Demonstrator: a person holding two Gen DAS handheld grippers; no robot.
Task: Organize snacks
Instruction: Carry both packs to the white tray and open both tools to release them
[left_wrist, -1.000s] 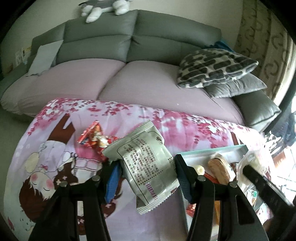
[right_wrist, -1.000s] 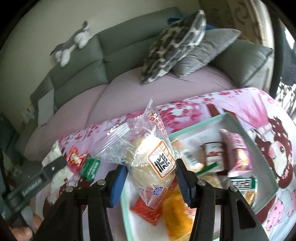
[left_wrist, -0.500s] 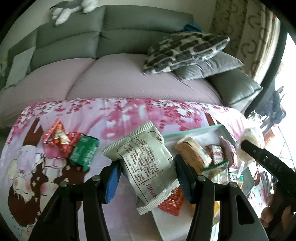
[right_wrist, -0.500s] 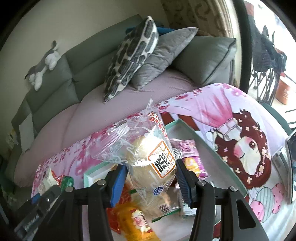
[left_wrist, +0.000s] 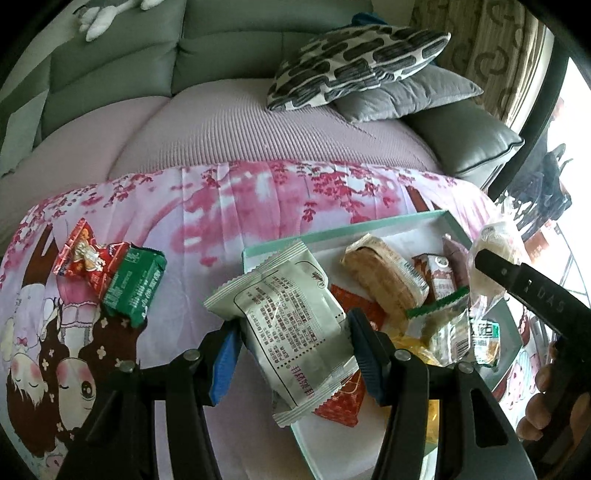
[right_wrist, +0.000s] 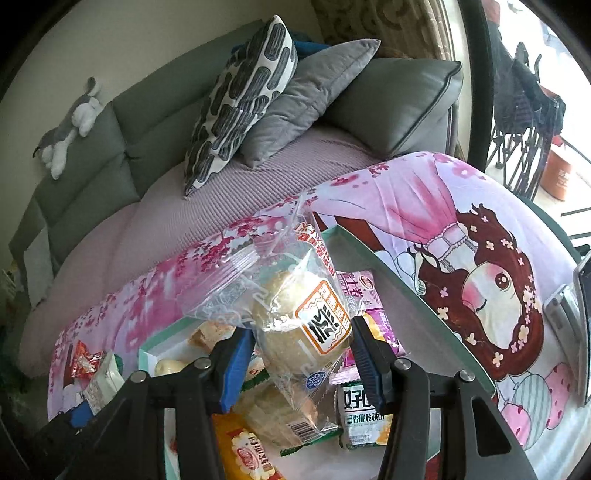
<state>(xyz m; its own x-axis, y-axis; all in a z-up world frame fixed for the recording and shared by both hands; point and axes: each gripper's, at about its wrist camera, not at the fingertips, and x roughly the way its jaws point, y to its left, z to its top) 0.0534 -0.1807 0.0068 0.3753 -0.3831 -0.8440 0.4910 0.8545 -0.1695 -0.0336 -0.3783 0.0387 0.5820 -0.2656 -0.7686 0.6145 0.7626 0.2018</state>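
We hold a grey-white snack packet (left_wrist: 291, 325) clamped in our left gripper (left_wrist: 291, 354) and a clear-wrapped bun (right_wrist: 295, 325) clamped in our right gripper (right_wrist: 299, 363), both above the teal tray (left_wrist: 406, 221).

The white packet (left_wrist: 291, 325) carries small printed text, too fine to read, and a line of pink characters along its lower edge. The clear bun bag (right_wrist: 295, 325) bears an orange-bordered label with a bold black character, not legible, and red lettering up its seam. A white-green packet (right_wrist: 364, 413) reads "好" and "香脆核桃". The purple packet's (right_wrist: 365, 295) print is unclear.
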